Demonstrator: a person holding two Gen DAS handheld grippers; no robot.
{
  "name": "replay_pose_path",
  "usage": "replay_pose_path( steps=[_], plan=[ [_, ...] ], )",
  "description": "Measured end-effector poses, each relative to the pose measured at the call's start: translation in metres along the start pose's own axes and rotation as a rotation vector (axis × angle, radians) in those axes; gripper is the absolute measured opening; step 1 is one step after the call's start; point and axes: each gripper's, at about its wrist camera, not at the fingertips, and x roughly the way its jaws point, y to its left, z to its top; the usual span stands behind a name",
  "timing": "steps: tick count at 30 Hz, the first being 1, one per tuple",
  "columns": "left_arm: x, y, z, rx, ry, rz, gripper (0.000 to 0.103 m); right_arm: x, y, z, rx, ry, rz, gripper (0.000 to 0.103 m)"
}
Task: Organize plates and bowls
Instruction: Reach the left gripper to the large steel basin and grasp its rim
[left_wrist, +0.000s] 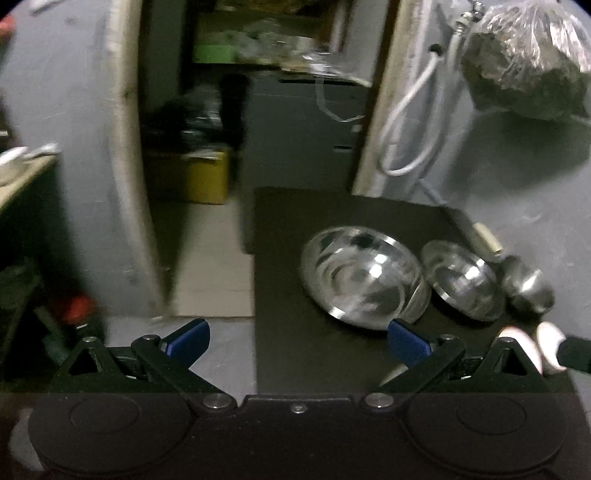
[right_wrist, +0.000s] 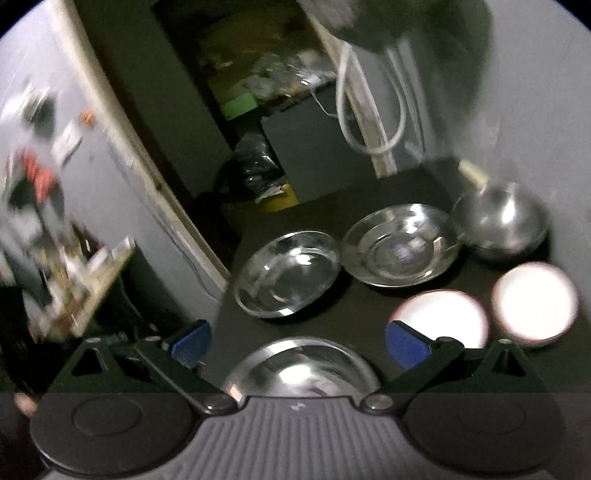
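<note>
In the right wrist view, a black table (right_wrist: 360, 308) carries a steel plate (right_wrist: 288, 278), a second steel plate (right_wrist: 400, 243), a deeper steel bowl (right_wrist: 502, 219) and two white bowls (right_wrist: 441, 319) (right_wrist: 535, 304). A third steel plate (right_wrist: 301, 367) lies closest, just under my right gripper (right_wrist: 297, 343), which is open and holds nothing. In the left wrist view, my left gripper (left_wrist: 297, 341) is also open and hangs over the table's left front edge (left_wrist: 280, 350). The large steel plate (left_wrist: 364, 277), a smaller one (left_wrist: 461, 280) and the steel bowl (left_wrist: 528, 288) lie ahead to the right.
The table's right side meets a grey wall (left_wrist: 517, 177) with a looped white cable (left_wrist: 410, 122) and a hanging plastic bag (left_wrist: 528, 59). Left of the table is bare floor (left_wrist: 214, 258) and a doorway with a yellow box (left_wrist: 205, 177). A cluttered shelf (right_wrist: 85, 284) stands far left.
</note>
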Motion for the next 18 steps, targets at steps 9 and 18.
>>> replay_pose_path(
  steps=[9,18],
  plan=[
    [0.102,0.026,0.047,0.13,0.069,-0.118,0.102,0.1,0.005,0.013,0.116,0.043,-0.097,0.103],
    [0.163,0.033,0.056,0.176,0.136,-0.194,0.092,0.147,0.01,0.005,0.141,0.033,-0.164,0.091]
  ],
)
